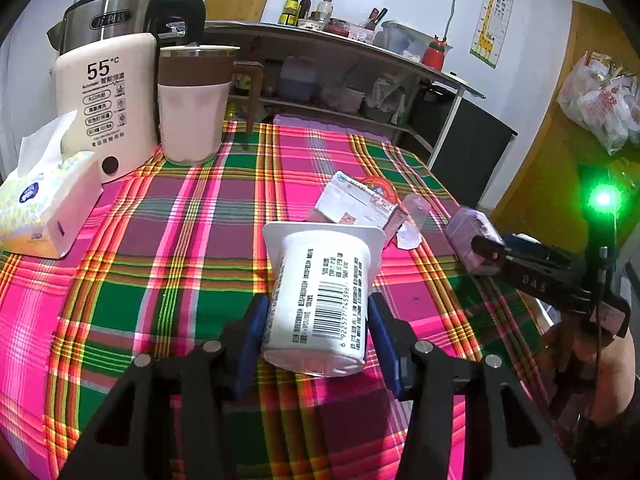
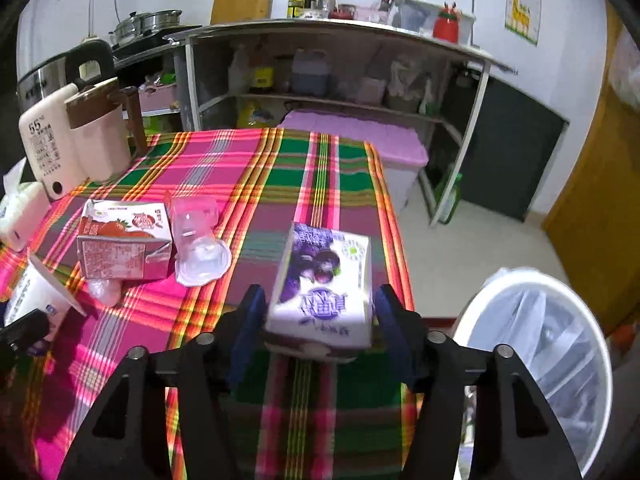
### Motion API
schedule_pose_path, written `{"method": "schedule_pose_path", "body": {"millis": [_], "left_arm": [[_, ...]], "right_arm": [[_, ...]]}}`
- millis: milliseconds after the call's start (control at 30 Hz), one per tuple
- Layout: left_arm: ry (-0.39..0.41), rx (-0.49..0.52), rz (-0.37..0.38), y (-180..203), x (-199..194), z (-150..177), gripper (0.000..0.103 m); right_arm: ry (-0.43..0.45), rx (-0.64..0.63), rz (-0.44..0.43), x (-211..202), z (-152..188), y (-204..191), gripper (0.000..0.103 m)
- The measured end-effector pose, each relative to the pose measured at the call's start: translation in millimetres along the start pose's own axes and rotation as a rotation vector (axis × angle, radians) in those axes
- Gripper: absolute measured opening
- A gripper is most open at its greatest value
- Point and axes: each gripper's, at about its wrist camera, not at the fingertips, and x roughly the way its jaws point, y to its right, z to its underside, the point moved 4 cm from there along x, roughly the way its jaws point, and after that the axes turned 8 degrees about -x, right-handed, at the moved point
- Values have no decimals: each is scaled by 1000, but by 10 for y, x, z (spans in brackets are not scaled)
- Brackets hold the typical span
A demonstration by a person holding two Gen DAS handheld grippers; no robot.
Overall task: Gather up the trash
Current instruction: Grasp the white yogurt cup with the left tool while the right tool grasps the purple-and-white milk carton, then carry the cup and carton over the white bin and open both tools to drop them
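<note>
So I've got trash in both grabbers right now. My left gripper [image 1: 318, 330] is clamped on the white yogurt cup [image 1: 320, 296], lying on its side with the barcode up, blue pads squeezing its soft walls. My right gripper [image 2: 320, 320] is pinching the purple blueberry carton [image 2: 324, 280] by its lower end, held over the table edge. The white bin [image 2: 536, 364] with its plastic liner sits on the floor at about 4 o'clock in my right view, near but off to the side.

What worries me: the cup tapers and the walls flex, so a hard tilt could let it squirt out of the pads, and I can't tell whether there's anything left inside to dribble onto the plaid tablecloth [image 1: 160, 264]. The carton is gripped low, so it could pivot and miss the rim when I swing over.

Still on the cloth at 10 o'clock from the carton: the strawberry carton [image 2: 124, 246] and a clear plastic cup [image 2: 198, 240] touching it. A sloppy swing back could knock those off. The tissue box [image 1: 44, 208] and kettle [image 1: 108, 104] are well clear.
</note>
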Motion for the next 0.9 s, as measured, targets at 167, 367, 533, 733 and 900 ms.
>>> {"method": "schedule_pose_path", "body": {"millis": [167, 367, 533, 733, 900], "left_arm": [[-3, 5, 3, 34, -12, 24, 52], [-6, 4, 2, 43, -4, 45, 52], [-3, 3, 2, 62, -16, 58, 52], [-2, -9, -3, 125, -54, 126, 52], [2, -17, -16, 231, -126, 174, 52]], "right_arm": [[-32, 10, -44, 50, 56, -12, 59], [-39, 29, -67, 61, 60, 21, 58], [-19, 50, -104, -5, 103, 39, 57], [3, 49, -142, -180, 198, 25, 57], [24, 35, -174, -420, 305, 4, 57]]}}
